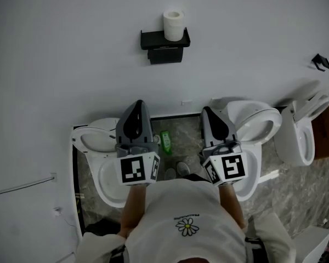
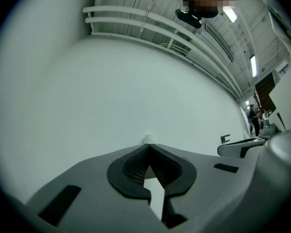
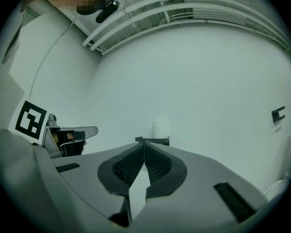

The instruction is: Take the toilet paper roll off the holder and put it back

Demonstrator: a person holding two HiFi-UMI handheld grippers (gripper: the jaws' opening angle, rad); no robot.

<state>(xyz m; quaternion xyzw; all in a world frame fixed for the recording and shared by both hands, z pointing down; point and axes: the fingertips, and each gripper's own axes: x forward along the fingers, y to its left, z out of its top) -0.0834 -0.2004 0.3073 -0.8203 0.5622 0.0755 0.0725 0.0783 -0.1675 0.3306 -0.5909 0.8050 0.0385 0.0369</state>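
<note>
A white toilet paper roll [image 1: 174,24] stands upright on a black wall holder [image 1: 165,43] high on the white wall. In the right gripper view the roll [image 3: 159,129] shows small above the holder [image 3: 153,140], straight beyond the jaw tips. My left gripper [image 1: 137,104] and right gripper [image 1: 208,111] hang side by side well below the holder, both pointing at the wall. Both are shut with nothing between their jaws. The left gripper [image 2: 148,146] faces bare wall, and its view does not show the roll.
A white toilet [image 1: 101,163] sits under my left gripper, another toilet [image 1: 257,130] under the right, and a third [image 1: 299,130] further right. A green bottle [image 1: 166,141] stands on the floor between them. A small black wall fitting [image 1: 320,62] is at the far right.
</note>
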